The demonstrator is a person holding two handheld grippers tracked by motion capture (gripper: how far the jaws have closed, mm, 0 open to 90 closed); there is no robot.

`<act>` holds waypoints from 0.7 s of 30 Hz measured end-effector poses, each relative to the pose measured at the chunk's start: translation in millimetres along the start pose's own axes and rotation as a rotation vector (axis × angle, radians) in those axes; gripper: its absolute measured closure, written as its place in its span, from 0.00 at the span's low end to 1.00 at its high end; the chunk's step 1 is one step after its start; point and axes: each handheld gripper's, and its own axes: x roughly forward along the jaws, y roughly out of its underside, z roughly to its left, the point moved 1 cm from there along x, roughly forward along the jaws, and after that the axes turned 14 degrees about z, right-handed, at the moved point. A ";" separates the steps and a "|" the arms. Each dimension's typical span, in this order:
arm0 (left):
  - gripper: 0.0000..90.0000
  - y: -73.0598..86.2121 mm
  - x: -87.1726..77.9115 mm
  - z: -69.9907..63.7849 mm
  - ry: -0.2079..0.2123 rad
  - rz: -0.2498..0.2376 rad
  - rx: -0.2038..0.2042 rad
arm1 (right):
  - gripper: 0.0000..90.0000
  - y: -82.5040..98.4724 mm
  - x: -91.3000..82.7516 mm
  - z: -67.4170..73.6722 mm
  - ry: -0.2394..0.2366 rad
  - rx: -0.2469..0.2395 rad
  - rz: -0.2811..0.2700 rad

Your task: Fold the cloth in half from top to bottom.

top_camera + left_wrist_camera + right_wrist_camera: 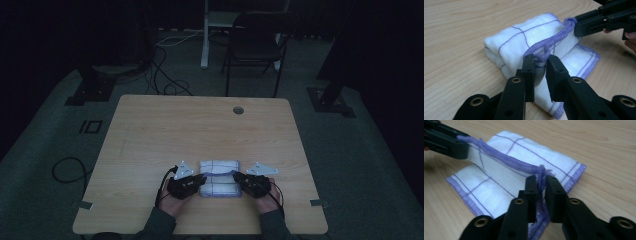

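Cloth (pixel 220 178) sits folded near the front middle of the wooden table (pixel 165 130), white with purple grid lines and a purple stitched hem, and a gripper works at each end. On the left, the left gripper (pixel 540 63) has the raised hem edge between its jaws; they stand a little parted, with a slim gap on either side, so I would not call it a firm pinch. Across the fold, the right gripper (pixel 541 182) has the opposite hem corner between its jaws in the same loose way, a sliver of space showing. My worry is that with both holds this slack, any lift or pull would let the hem slide free. One end dropping first would drag the top layer askew and spoil the fold.
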 end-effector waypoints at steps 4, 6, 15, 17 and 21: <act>0.84 4.2 -4.0 -1.4 0.007 0.003 0.008 | 0.81 2.2 -0.4 -1.3 0.004 0.002 0.004; 0.81 5.9 -6.1 -1.5 0.007 0.003 0.008 | 0.77 4.1 -1.9 -1.4 0.007 0.003 0.006; 0.79 8.8 -23.9 3.5 -0.014 -0.038 -0.002 | 0.72 8.1 -10.4 -4.7 0.009 0.024 -0.021; 0.79 8.2 -24.9 4.5 -0.015 -0.043 -0.006 | 0.71 8.4 -11.9 -5.5 0.007 0.025 -0.029; 0.79 6.2 -24.7 9.7 -0.025 -0.048 -0.018 | 0.71 9.4 -19.6 -9.4 0.016 0.041 -0.067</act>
